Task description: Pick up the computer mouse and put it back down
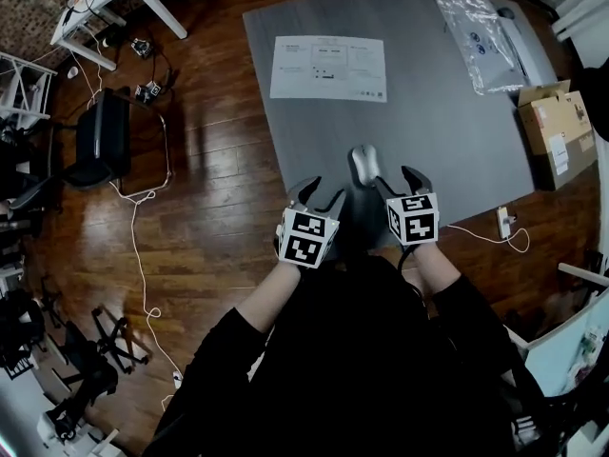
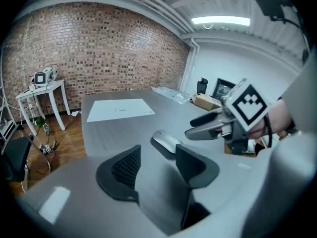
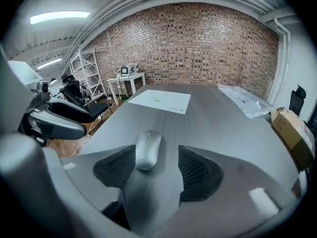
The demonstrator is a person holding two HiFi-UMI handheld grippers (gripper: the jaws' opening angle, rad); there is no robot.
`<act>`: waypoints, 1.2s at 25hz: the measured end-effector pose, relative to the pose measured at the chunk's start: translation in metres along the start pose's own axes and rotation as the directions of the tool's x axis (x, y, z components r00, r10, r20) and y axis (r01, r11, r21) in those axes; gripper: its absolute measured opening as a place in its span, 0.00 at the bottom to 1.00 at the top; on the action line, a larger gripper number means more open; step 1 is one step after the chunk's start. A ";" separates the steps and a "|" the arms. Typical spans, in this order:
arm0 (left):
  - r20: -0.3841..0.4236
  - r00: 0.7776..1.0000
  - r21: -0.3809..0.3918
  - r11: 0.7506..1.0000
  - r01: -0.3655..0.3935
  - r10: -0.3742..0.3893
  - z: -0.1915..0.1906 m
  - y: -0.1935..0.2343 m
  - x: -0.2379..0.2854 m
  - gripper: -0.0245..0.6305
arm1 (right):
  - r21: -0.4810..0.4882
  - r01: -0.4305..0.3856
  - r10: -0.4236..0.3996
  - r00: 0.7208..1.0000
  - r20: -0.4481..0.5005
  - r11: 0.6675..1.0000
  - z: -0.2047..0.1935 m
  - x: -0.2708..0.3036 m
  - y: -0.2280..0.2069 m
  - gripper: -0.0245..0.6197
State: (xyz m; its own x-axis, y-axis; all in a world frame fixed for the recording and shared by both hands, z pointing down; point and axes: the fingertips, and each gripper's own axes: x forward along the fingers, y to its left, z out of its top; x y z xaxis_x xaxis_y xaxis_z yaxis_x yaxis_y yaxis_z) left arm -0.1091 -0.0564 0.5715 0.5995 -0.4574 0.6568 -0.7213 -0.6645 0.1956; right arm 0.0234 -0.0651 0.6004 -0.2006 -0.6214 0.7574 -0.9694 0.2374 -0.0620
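Note:
A silver computer mouse lies on the grey table near its front edge. My right gripper is open just behind it. In the right gripper view the mouse has its rear end between the jaws of the right gripper, close to the left pad and clear of the right one. My left gripper is open and empty, to the left of the mouse and apart from it. In the left gripper view the mouse lies just beyond the tips of the left gripper.
A printed sheet lies farther back on the table. A clear plastic bag and a cardboard box sit along the right side. A black chair and cables are on the wooden floor to the left.

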 end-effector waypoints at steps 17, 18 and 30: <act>-0.286 0.930 -0.194 0.936 -0.294 0.233 0.009 -0.025 0.140 0.55 | 0.237 0.035 -0.080 0.980 0.183 0.971 -0.032 -0.071 -0.123 0.44; -0.297 0.926 -0.202 0.932 -0.301 0.235 0.007 -0.024 0.143 0.55 | 0.244 0.032 -0.080 0.979 0.189 0.969 -0.033 -0.071 -0.129 0.44; -0.358 0.934 0.233 0.968 0.095 -0.006 0.001 -0.040 0.170 0.57 | 0.259 -0.058 0.003 0.979 0.205 0.964 -0.041 -0.064 -0.136 0.40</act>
State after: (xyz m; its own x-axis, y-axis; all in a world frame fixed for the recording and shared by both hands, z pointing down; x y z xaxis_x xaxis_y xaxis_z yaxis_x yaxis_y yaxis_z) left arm 0.0218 -0.1084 0.6749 0.4397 -0.2117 0.8729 -0.5604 -0.8241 0.0824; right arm 0.1742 -0.0270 0.5865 -0.2286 -0.7606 0.6077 -0.9598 0.0716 -0.2715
